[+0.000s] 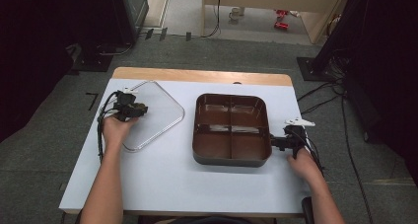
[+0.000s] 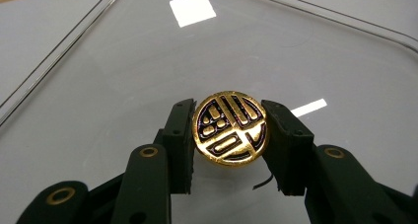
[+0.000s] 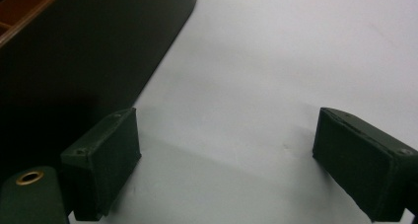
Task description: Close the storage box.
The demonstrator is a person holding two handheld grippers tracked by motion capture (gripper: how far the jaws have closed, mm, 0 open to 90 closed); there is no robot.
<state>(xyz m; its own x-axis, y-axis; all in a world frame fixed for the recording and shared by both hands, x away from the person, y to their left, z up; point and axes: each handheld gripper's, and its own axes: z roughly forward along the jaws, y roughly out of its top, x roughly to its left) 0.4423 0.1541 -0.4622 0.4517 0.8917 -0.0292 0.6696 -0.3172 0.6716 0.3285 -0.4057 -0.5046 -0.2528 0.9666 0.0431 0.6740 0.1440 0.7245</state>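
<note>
My left claw grips the round gold knob of the clear lid, one jaw pressed to each side of it. The lid lies flat near the left edge of the white worktop, turned so that one corner points toward the far edge and another toward me; it is square with rounded corners, so it has no long axis to speak of. The knob stands straight up from the lid's middle, its black-and-gold pattern facing the camera on my claw. In the high view my left hand covers the near-left part of the lid, and the knob is too small to make out there.

My right claw rests on the worktop by the right edge, jaws spread wide with nothing but bare white surface between them. Its left jaw sits just beside the dark outer wall of the brown four-part tray; whether it touches that wall I cannot tell. The tray stands in the middle of the worktop, well apart from the lid, and its wall is cut off at the top left of the right gripper view.
</note>
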